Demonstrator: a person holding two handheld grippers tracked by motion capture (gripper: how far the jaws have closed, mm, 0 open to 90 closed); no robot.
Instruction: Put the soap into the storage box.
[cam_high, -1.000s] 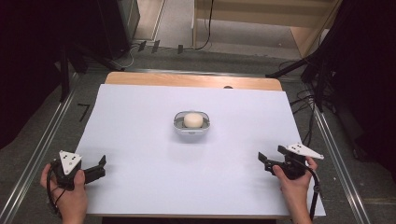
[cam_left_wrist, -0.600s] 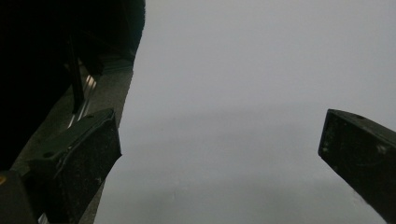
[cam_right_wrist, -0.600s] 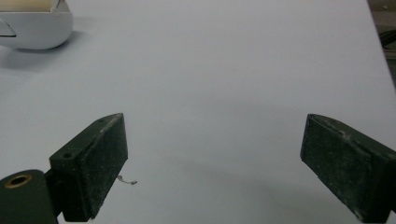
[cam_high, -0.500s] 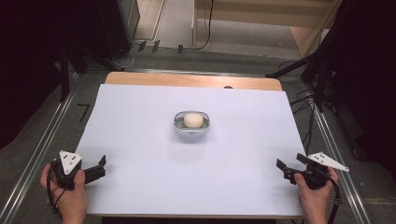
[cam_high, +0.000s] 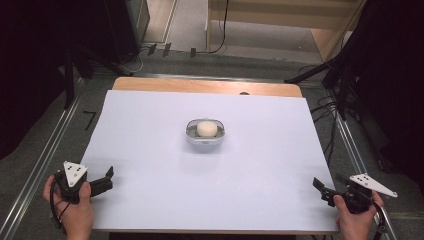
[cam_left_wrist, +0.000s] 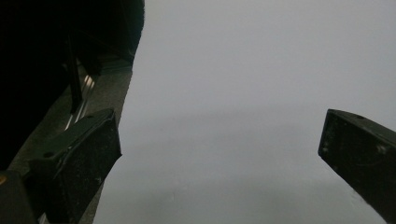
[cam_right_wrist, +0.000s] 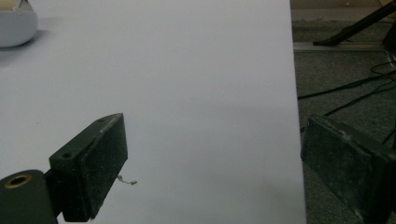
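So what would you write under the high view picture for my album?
Two open grippers, left gripper and right gripper, wait at the near corners, bowl between.

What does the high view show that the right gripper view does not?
High view alone: both hands, the left gripper at the table's near left corner, the round white thing in the bowl, and the wooden table edge. Right gripper view alone: the right gripper close up, jaws wide apart with nothing between them. Both: the white table cover, the bowl, floor cables.

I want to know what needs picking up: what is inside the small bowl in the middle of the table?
The bowl holds one pale round lump. Its underside and the bowl's floor beneath it are covered.
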